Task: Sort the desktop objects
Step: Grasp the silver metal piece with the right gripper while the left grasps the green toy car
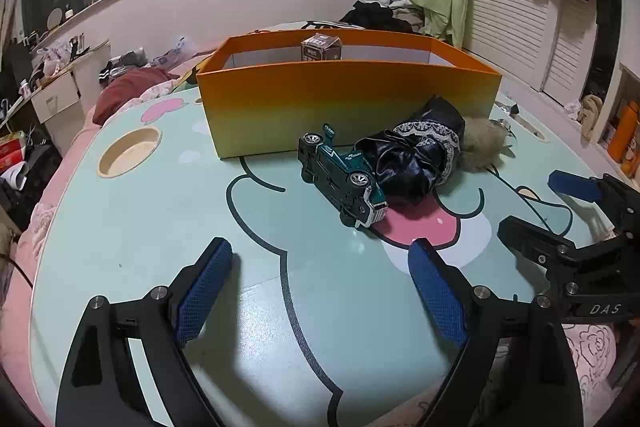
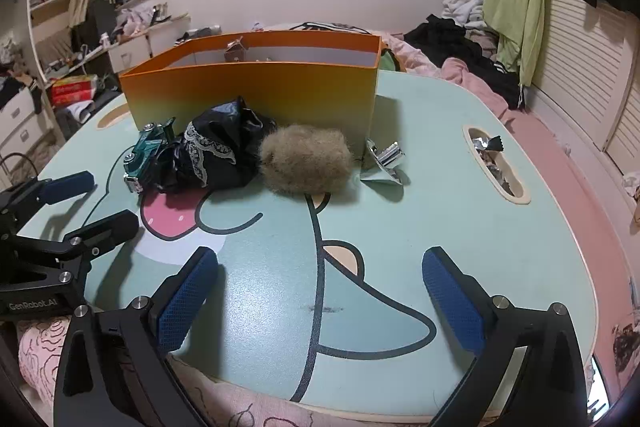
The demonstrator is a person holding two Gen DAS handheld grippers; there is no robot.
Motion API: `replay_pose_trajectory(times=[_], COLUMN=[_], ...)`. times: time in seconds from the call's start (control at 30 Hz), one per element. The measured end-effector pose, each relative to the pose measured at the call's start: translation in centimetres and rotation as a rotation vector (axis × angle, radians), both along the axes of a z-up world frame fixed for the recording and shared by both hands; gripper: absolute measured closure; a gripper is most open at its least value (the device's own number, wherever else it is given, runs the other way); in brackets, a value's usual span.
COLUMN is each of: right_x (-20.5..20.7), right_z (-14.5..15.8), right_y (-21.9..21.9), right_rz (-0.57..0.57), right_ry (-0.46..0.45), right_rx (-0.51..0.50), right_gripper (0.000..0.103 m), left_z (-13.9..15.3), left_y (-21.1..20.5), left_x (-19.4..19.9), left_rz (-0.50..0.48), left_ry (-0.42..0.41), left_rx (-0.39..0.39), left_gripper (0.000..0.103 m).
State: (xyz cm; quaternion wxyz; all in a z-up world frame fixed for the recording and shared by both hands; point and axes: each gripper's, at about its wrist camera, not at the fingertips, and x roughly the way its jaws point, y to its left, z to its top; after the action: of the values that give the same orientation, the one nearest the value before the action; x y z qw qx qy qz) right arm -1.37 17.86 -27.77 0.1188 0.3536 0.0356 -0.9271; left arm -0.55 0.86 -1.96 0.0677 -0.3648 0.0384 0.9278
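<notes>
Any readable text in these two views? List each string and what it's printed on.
"DAS" – on the right claw body, seen from the left wrist view.
"GenRobot.AI" – on the left claw body, seen from the right wrist view.
Toy truck: white lettering on its green side, too small to read.
Small dark carton inside the orange box: printed label, blurred, unreadable.
Red package off the table: print unreadable.

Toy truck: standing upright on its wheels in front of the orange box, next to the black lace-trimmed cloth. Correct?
Not quite. The toy truck lies tipped on its side with its underside and wheels exposed, as the left wrist view shows. The rest holds: it is in front of the orange box, next to the black lace-trimmed cloth.
</notes>
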Motion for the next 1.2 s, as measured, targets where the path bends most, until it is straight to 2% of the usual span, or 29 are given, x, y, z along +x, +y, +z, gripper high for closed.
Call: replay_pose_trajectory(times=[0.57,0.63,0.73,0.8,0.87,0.9,1.0,1.03,1.1,1.2], right_x=[0.2,0.2,0.1,0.1,-0.1,-0.4,-1.9,-2.4,-3.8,-6.1], right_z=[0.2,0.4,0.7,0.7,0.6,0.7,1.7,2.3,3.6,4.5], right_y=[-0.3,0.3,2.8,4.5,5.7,6.0,6.3,6.4,6.2,5.2], right_rz=[0.008,0.030,0.057,0.034,-0.008,-0.030,-0.070,-0.087,-0.141,-0.114], right_ry=[0.005,0.018,0.035,0.042,0.042,0.036,0.011,0.012,0.015,-0.021], right_rx=[-0.009,-0.058,-0.245,-0.350,-0.413,-0.426,-0.436,-0.427,-0.354,-0.262], right_gripper=[0.001,0.001,0.001,0.006,0.017,0.020,0.036,0.040,0.041,0.043], left_z=[-0.1,-0.1,-0.1,-0.1,-0.1,-0.1,-0.1,0.0,0.0,0.0], left_y=[-0.1,-0.1,-0.1,-0.2,-0.2,-0.2,-0.2,-0.1,-0.1,-0.2], left_x=[0.3,0.3,0.3,0.7,0.7,0.7,0.7,0.8,0.8,0.8], left_rz=[0.000,0.000,0.000,-0.002,-0.001,-0.001,-0.002,-0.003,-0.003,-0.002], left_ry=[0.002,0.002,0.002,0.003,0.003,0.003,0.003,0.004,0.004,0.004], left_rx=[0.000,0.000,0.000,0.000,0.001,0.001,0.002,0.003,0.003,0.003], left_gripper=[0.013,0.013,0.013,0.013,0.013,0.013,0.013,0.013,0.013,0.013])
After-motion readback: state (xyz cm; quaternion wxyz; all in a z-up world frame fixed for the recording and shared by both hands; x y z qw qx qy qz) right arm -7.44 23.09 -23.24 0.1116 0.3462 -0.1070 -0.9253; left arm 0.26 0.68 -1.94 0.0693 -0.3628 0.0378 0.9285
